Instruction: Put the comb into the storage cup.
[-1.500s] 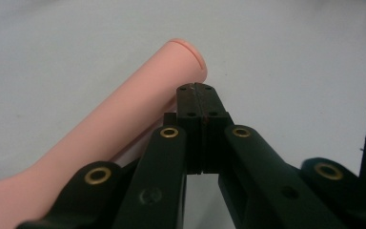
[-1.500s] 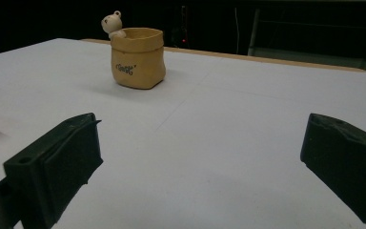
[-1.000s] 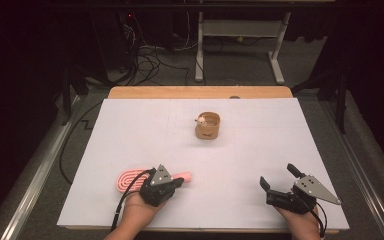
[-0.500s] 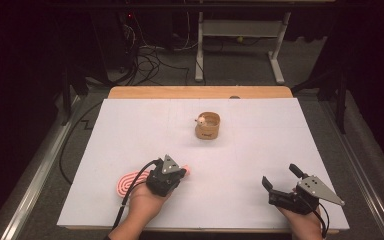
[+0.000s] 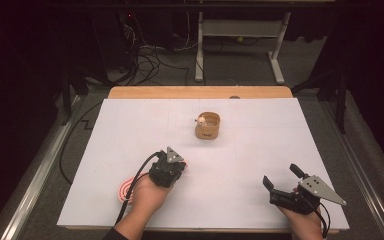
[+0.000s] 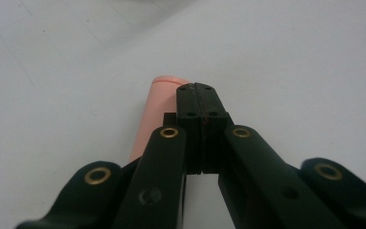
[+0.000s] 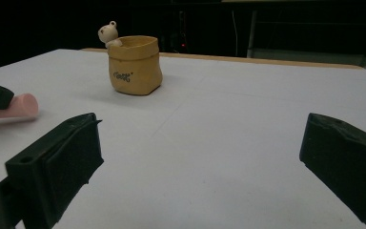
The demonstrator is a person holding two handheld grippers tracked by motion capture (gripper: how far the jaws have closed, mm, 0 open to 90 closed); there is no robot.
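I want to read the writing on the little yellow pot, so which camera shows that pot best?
The right gripper view: the yellow pot stands near, side-on, with its dark lettering and a small bear figure at its rim. The high view shows it small, from above.

Left gripper [image 5: 177, 167]: jaws closed on a pink handle [image 5: 184, 163]; red spiral end [image 5: 125, 187] trails behind the hand.
Right gripper [image 5: 280, 181]: jaws apart, holding nothing, near front right edge.
Tan pot [image 5: 208, 125]: upright, mid-table, well apart from both.
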